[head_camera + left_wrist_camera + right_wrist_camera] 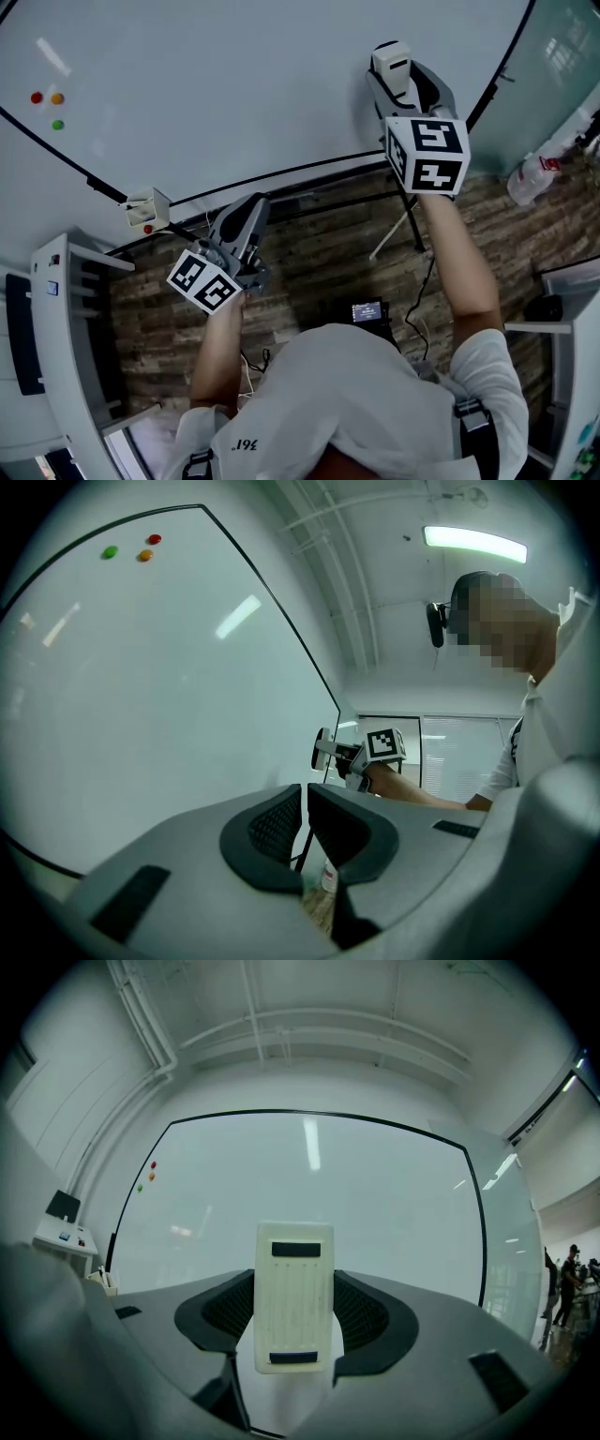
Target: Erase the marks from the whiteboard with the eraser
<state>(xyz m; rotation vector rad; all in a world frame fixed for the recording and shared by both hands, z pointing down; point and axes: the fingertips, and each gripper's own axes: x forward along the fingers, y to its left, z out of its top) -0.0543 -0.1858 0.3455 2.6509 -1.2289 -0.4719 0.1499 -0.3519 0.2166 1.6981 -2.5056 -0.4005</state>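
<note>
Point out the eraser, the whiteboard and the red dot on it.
eraser (pixel 293 1307): right gripper view, middle of its pale back.
whiteboard (pixel 234 84): head view, bare middle of its surface.
red dot (pixel 37 97): head view, its centre.

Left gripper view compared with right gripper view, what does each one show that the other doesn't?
Only the left gripper view: the left hand-held gripper, jaws together and empty, and the person holding the right hand-held gripper. Only the right gripper view: the eraser, back-on and close, clamped between that gripper's jaws. Both: the whiteboard and its three coloured dots.
</note>
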